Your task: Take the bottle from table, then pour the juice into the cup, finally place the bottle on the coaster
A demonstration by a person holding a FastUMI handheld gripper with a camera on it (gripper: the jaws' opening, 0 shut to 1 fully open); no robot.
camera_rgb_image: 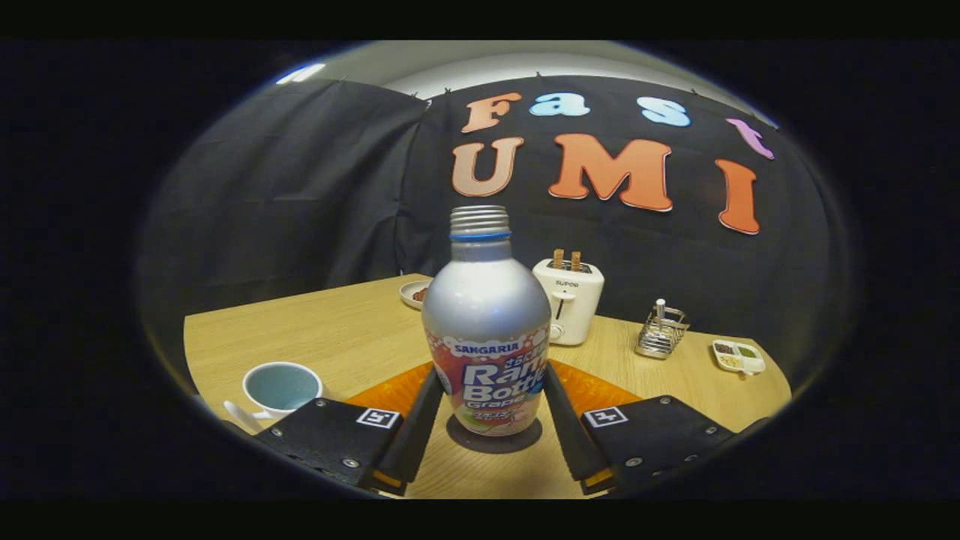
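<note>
- wooden table (315, 330) carries the whole scene; an orange mat (390, 391) lies behind the bottle
- aluminium bottle (487, 330), uncapped, stands upright on a dark round coaster (495, 439), between the fingers
- gripper (491, 420) fingers touch both bottle sides, seemingly clamped on it
- white toaster (568, 300) sits beyond
- cup (281, 388) near the left finger
- judged step: either picking up or final placing; cannot tell which

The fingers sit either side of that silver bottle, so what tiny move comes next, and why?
Probably lift straight up. The fingers flank the upright bottle and look pressed on its lower body, its base apparently on the dark coaster, while the cup waits beside them.
</note>
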